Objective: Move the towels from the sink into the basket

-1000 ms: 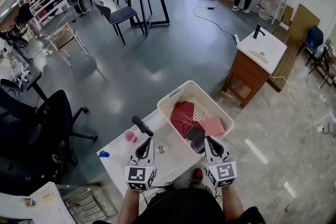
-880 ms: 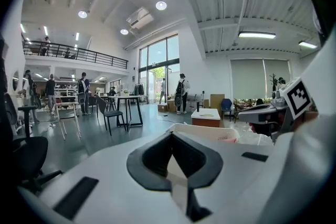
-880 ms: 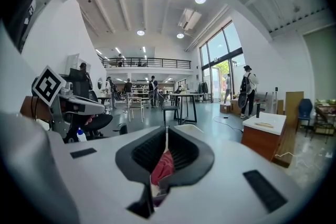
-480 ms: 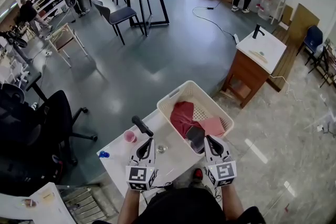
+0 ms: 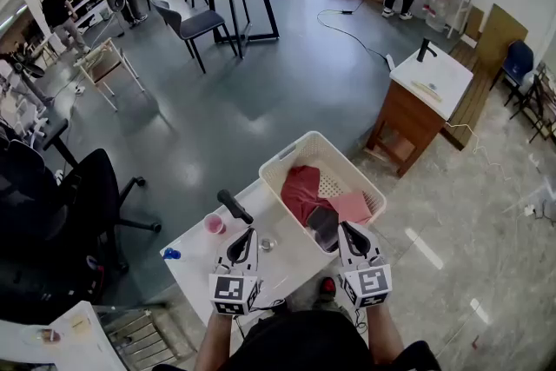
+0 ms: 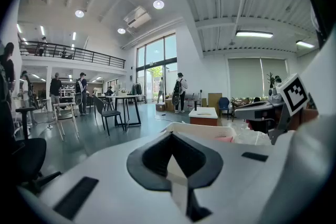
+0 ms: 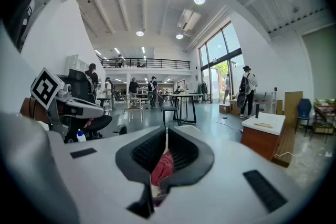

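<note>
"Where are the towels?"

"A dark red towel (image 5: 300, 189) and a pink towel (image 5: 353, 207) lie in the white basket (image 5: 287, 159), which stands just beside the sink (image 5: 287, 267)."

"And the grippers?"

"The right gripper (image 5: 345, 228) is at the basket's near rim, jaws together on nothing. The left gripper (image 5: 250, 231) is over the sink near the black faucet (image 5: 233, 206), jaws likewise together and empty."

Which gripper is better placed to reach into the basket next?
Right, likely: the right gripper sits at the basket beside the pink towel; the left gripper is over the sink counter.
</note>
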The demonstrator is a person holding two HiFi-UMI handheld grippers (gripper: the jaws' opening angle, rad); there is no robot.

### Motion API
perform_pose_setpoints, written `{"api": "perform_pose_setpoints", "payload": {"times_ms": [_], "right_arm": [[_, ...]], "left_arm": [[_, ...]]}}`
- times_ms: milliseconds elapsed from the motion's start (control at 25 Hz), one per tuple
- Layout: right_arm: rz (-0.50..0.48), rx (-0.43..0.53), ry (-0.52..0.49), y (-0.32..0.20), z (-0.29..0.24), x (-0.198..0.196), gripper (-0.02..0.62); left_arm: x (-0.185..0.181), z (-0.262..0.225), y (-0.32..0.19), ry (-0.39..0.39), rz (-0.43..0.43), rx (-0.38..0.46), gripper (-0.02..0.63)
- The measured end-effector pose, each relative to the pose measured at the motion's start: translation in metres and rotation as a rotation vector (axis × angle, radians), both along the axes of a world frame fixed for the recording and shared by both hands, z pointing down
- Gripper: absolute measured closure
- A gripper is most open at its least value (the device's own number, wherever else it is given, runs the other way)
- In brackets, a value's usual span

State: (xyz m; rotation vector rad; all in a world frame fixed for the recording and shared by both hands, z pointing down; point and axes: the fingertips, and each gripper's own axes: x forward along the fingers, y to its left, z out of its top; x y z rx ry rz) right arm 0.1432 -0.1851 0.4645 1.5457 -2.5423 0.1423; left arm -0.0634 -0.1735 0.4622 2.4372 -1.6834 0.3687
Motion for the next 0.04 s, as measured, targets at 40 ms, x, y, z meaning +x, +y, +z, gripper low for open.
{"api": "perform_pose_setpoints", "payload": {"times_ms": [40], "right_arm": [[0.001, -0.001, -0.001, 0.0004, -0.0001, 0.0000, 0.557]], "left_arm": [[0.0004, -0.0006, 0.0001, 0.000, 0.001, 0.001, 0.598]]}}
